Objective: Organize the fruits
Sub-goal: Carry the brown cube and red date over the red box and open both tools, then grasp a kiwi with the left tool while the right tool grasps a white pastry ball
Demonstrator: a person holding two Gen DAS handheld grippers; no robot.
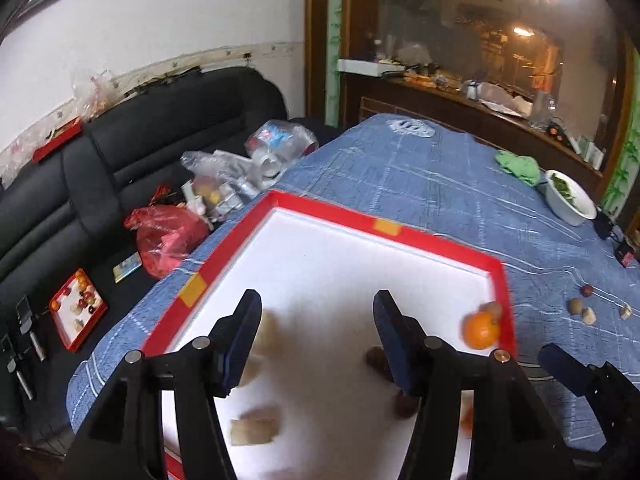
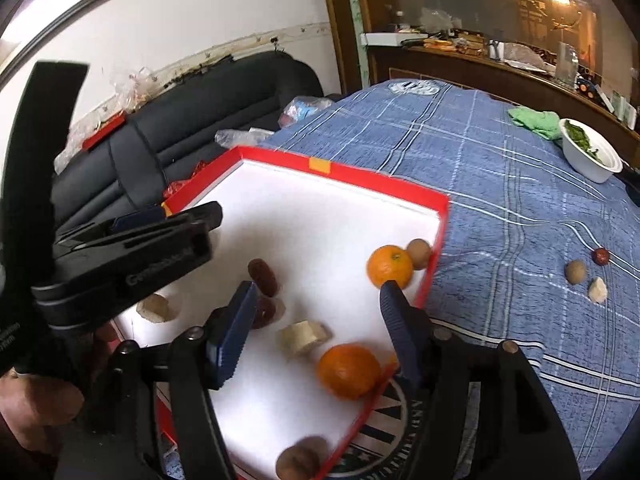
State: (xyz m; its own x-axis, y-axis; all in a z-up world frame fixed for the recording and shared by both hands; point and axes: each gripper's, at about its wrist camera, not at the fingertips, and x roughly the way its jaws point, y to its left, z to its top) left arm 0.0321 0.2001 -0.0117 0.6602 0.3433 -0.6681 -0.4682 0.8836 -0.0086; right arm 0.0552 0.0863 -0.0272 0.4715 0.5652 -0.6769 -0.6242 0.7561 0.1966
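A red-rimmed white tray [image 1: 400,236] [image 2: 376,178] lies on the blue checked cloth. It holds two oranges [image 2: 390,266] [image 2: 348,370], brown round fruits [image 2: 419,253], dark dates [image 2: 263,277] and pale pieces [image 2: 306,336]. One orange [image 1: 482,330] shows in the left wrist view. My left gripper [image 1: 316,312] is open and empty above the tray; its body also shows in the right wrist view [image 2: 132,256]. My right gripper [image 2: 318,302] is open and empty over the tray's near right side. Loose fruits [image 2: 576,272] [image 1: 578,305] lie on the cloth to the right.
A white bowl of greens [image 2: 592,156] and a green cloth [image 2: 534,118] sit at the far right. A black sofa [image 1: 120,168] with bags and a second small tray [image 1: 78,308] stands left of the table. A cluttered counter lies behind.
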